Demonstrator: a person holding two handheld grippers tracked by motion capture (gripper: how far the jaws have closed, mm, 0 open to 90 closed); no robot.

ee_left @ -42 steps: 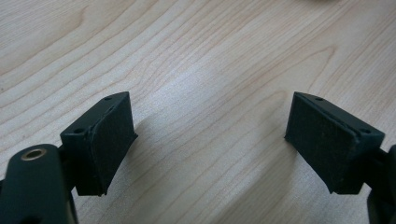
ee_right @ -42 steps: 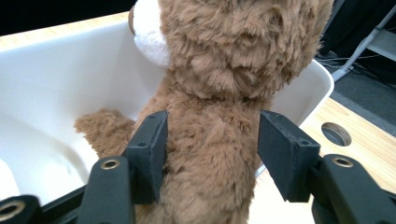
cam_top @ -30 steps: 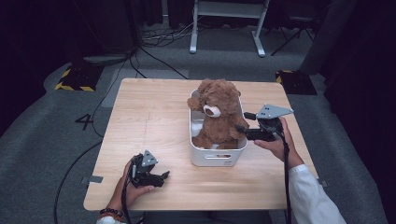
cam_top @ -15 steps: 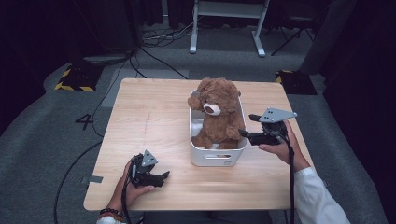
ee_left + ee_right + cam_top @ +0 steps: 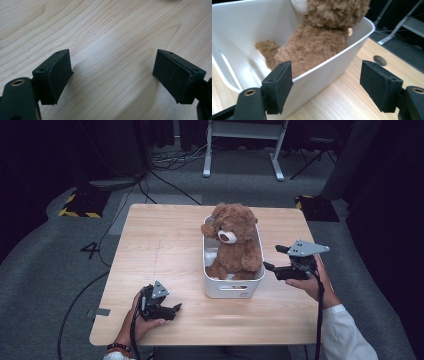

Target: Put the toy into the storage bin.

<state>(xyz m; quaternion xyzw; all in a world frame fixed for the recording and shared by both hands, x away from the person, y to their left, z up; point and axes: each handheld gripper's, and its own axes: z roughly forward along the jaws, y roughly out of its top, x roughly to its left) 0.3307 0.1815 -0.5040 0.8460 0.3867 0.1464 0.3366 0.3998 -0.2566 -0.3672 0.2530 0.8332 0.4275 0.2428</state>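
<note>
Two tongs are in your hands over a pale wooden table (image 5: 165,245). A fluffy brown teddy bear (image 5: 235,242) sits upright inside a white rectangular plastic bin (image 5: 232,287), which stands a little right of the table's middle, its near end well back from the front edge.

Your right tongs (image 5: 272,260) hover just beside the bin's right wall, apart from it. Their jaws have just been opening and now stand spread with nothing between them. In the right gripper view the bin's rim runs close past one pad (image 5: 280,86), and bare tabletop lies under the other. A narrow strip of table separates the bin from the right edge.

Your left tongs (image 5: 176,309) rest low near the front edge, left of the bin, jaws spread over bare wood (image 5: 110,62) and pinching nothing. Wide open tabletop stretches behind them to the far edge.
</note>
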